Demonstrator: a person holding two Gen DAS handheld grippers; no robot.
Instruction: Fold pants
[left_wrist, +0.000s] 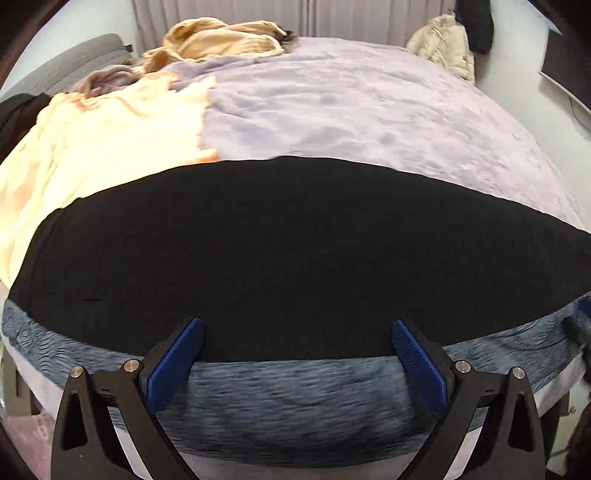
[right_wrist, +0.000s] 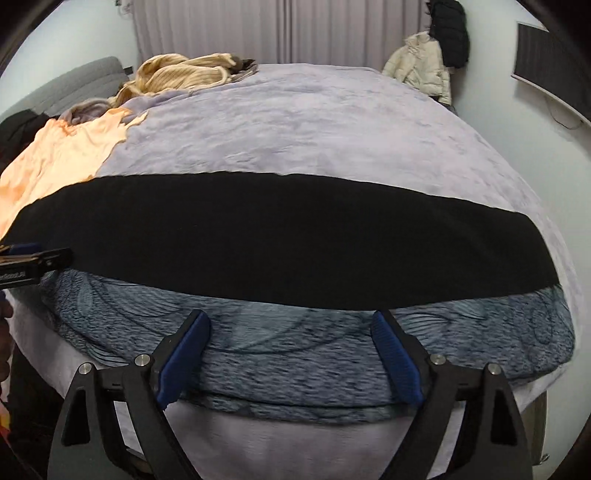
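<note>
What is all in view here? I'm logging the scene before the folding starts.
pants: 1, black, flat across the near part of the bed
blanket: 1, lilac, covers the bed
bed edge: 1, blue-grey patterned, nearest the cameras
sheet: 1, peach, left side of the bed
knitwear: 1 heap, tan, far left of the bed
jacket: 1, cream, far right
curtain: 1, pale, behind the bed
left hand-held gripper: black, blue pads, open, at the pants' near edge
right hand-held gripper: same, open, short of the pants
</note>
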